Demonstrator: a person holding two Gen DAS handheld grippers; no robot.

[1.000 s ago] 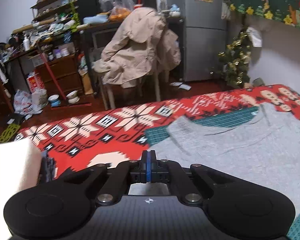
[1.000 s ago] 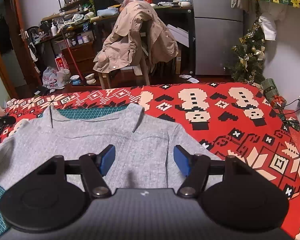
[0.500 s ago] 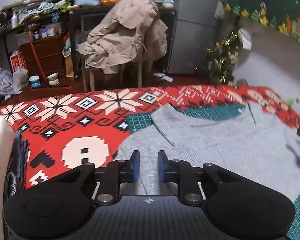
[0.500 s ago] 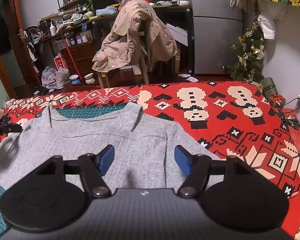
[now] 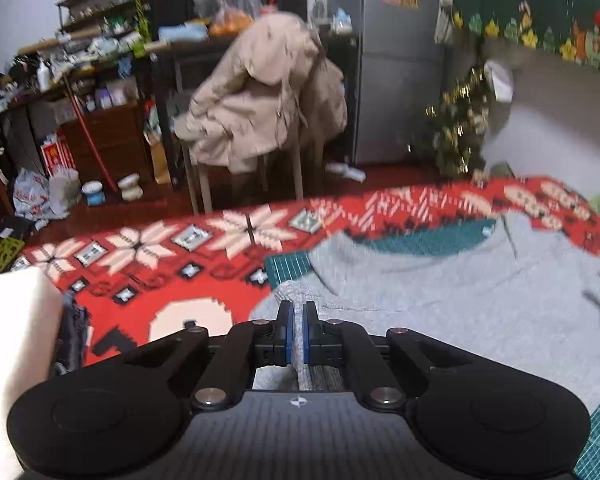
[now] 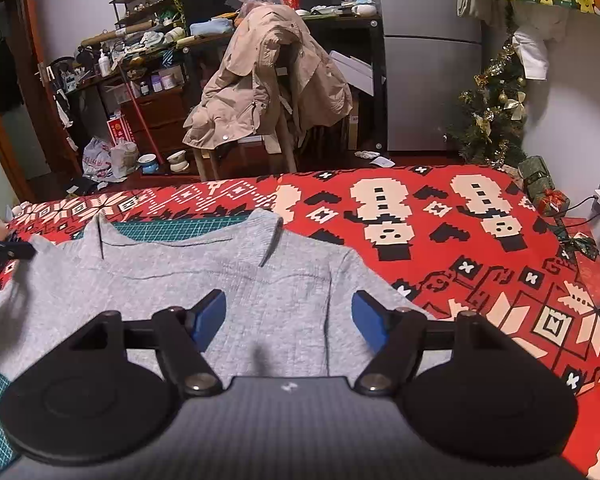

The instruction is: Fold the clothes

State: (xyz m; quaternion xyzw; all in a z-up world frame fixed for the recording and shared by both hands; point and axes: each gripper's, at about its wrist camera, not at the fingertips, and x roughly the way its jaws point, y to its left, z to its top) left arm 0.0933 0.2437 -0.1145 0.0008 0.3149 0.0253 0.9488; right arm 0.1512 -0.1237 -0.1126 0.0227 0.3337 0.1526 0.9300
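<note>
A grey ribbed knit sweater (image 6: 172,280) lies spread face-up on a red, black and cream patterned blanket (image 6: 480,248), its neckline toward the far edge and partly over a teal gridded cutting mat (image 6: 172,227). Whether the blanket covers a desk or a bed cannot be told.

The left tool (image 5: 295,330) is clenched on the sweater: a ridge of grey fabric is pinched between its blue pads (image 5: 288,332), at the garment's left side, apparently the sleeve or shoulder edge. The view is motion-blurred, so the exact seam cannot be confirmed.

The right tool (image 6: 288,320) hovers over the sweater's right chest area with jaws wide apart, grasping nothing.

Handling assessment: the knit appears soft, light and limp, with no stiffness to carry a fold by itself; it will likely drape and drag when lifted. The blanket looks textured, so some friction is expected and the garment may bunch rather than slide. A hold at a seam, sleeve end or hem seems soundest, since doubled fabric gives the pads more to bite. The right side is not yet gripped; the right shoulder seam or sleeve is the likely matching hold.
</note>
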